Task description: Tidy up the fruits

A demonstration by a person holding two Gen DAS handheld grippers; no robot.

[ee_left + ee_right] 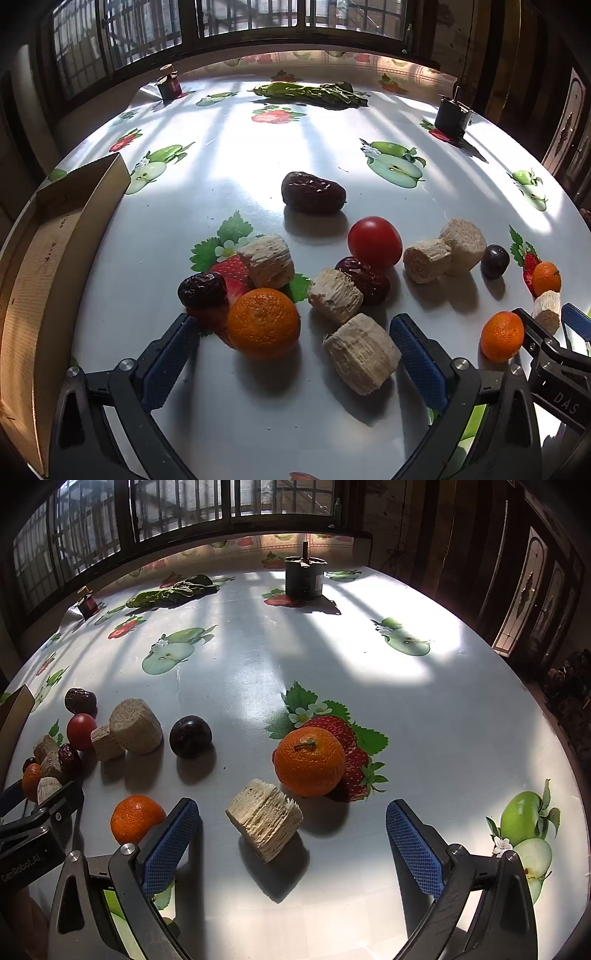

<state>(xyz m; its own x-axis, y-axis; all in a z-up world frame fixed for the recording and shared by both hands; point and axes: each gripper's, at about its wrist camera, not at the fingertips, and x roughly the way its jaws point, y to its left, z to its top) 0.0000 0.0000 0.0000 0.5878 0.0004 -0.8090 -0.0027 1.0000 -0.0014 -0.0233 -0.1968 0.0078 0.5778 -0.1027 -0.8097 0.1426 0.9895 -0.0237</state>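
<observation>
My left gripper (293,354) is open and empty, low over the table. A mandarin (263,323) and a beige fibrous chunk (361,352) lie between its fingers. Beyond them lie red dates (313,192), a cherry tomato (375,242), more chunks (267,260) and a dark plum (495,261). My right gripper (292,836) is open and empty around another beige chunk (264,823), with a mandarin (309,762) just beyond it and a second mandarin (136,818) left of its left finger. The plum (190,736) lies farther back.
A cardboard box (48,258) stands at the table's left edge. Green leafy vegetables (310,94) lie at the far side. A small dark jar (169,85) and a dark motor-like cylinder (304,576) stand near the back. The tablecloth (258,147) has printed fruit.
</observation>
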